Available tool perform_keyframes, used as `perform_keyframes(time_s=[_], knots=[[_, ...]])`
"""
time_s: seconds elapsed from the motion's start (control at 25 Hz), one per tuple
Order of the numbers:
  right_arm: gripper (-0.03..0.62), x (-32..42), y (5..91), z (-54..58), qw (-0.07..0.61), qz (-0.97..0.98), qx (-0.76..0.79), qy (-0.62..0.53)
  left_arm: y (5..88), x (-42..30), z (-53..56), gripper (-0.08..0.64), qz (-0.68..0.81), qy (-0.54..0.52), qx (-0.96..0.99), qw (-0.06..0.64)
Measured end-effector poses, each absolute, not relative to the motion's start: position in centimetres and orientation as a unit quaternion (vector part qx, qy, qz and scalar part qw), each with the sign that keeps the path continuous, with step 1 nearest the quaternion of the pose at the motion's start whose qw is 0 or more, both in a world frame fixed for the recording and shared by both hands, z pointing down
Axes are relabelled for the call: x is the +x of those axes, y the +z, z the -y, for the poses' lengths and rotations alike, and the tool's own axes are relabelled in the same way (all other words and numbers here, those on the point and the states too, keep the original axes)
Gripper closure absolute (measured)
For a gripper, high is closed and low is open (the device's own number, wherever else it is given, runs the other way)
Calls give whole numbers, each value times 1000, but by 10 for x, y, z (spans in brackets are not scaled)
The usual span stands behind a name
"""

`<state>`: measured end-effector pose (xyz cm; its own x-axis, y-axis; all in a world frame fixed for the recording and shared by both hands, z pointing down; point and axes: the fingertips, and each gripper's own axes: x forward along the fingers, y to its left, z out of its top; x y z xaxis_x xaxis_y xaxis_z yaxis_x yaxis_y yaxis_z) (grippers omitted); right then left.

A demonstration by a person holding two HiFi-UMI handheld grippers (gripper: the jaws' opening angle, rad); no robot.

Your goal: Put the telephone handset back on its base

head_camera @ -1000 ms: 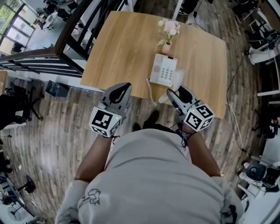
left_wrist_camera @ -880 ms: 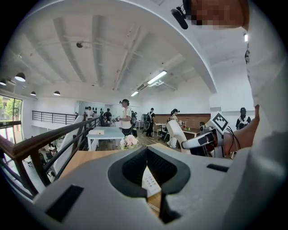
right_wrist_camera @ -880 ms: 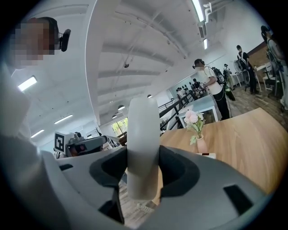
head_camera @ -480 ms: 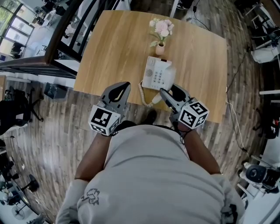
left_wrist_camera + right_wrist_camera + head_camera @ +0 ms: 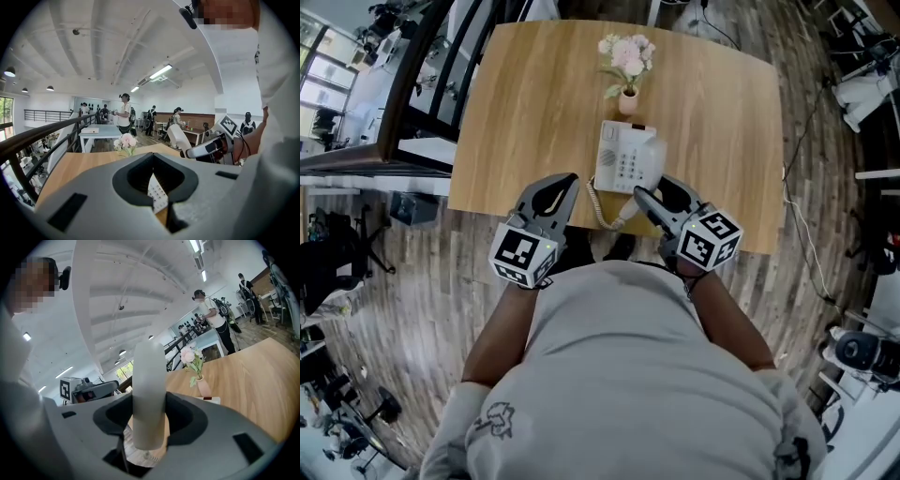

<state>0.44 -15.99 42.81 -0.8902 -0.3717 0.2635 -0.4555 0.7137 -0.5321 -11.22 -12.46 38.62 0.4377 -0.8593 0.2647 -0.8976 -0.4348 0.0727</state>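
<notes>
Above the table's (image 5: 534,94) near edge, right hand-held gripper (image 5: 654,202) clamps handset (image 5: 149,390), lengthwise toward base (image 5: 622,161).

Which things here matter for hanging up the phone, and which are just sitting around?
In play: handset, clamped in the right claw; telephone base; coiled cord.
Just there: flower vase; left claw, shut on nothing.

A white phone base (image 5: 619,161) sits by the counter's (image 5: 534,94) front edge. Pink flowers (image 5: 625,56) stand just past it. The right gripper (image 5: 656,194) holds the handset (image 5: 652,157) at its right side.
</notes>
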Motion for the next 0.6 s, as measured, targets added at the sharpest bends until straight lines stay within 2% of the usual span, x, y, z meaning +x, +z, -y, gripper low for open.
perform_keyframes(time_s=[0.24,0.6], knots=[[370,-7,448,181,81,910,245,324,405,-124,158,554,497,106,853,115],[370,-34,499,202,124,883,286,352,455,-146,186,554,444,127,870,170]])
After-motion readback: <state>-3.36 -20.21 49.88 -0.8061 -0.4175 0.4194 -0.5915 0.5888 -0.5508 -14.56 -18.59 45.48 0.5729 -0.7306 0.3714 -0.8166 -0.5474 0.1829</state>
